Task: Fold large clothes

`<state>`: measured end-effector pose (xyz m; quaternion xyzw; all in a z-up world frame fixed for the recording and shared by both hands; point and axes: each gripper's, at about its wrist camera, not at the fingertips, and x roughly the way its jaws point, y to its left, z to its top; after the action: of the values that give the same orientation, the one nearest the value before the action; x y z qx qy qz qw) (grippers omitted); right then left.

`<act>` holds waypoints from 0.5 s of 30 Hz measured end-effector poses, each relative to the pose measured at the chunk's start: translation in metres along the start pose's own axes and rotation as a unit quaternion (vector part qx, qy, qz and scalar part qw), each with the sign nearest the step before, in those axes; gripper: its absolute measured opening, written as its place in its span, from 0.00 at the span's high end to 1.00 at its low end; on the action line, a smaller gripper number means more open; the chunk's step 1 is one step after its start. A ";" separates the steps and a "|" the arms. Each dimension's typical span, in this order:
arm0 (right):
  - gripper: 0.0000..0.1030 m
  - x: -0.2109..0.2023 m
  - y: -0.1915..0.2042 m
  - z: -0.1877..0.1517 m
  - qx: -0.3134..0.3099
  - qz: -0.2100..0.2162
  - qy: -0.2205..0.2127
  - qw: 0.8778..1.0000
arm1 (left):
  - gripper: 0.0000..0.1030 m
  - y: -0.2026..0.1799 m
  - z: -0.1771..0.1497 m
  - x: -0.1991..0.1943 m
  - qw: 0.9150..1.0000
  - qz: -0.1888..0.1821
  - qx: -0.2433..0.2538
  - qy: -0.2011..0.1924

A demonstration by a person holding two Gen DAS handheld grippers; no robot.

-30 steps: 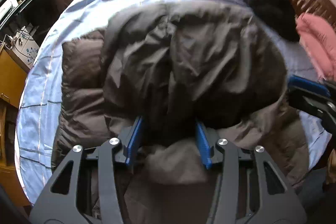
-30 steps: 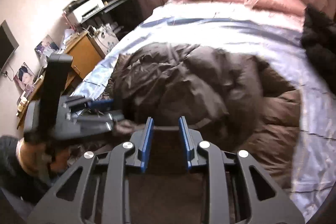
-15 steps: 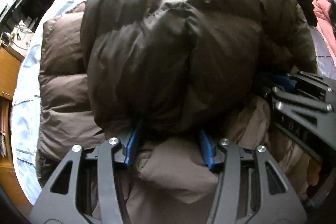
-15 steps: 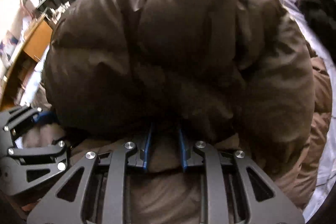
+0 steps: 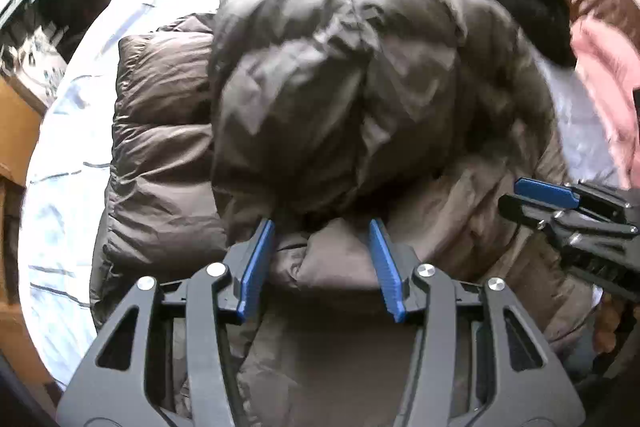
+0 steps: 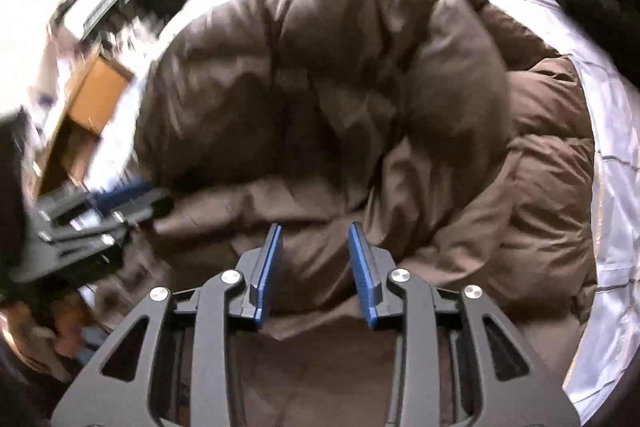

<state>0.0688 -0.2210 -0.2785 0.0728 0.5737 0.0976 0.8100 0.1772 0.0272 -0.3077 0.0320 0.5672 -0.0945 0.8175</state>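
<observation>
**Brown coat heaped on the bed**

Brown padding fills my view: one coat (image 5: 344,115) folded over itself on the bed (image 5: 68,163), its near hem cut off under both tools. My left gripper (image 5: 322,247) pinches a fold. My right gripper (image 6: 315,251) has just been widening, cloth between its pads, touch unclear through blur.
</observation>
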 end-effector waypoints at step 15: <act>0.64 0.030 0.002 -0.001 -0.021 -0.036 0.027 0.999 | 0.48 0.011 0.001 0.034 0.998 0.003 -0.038 0.043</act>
<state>0.0774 -0.2117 -0.3053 0.0320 0.5957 0.0822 0.7984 0.1919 0.0336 -0.3397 0.0063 0.6048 -0.0689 0.7934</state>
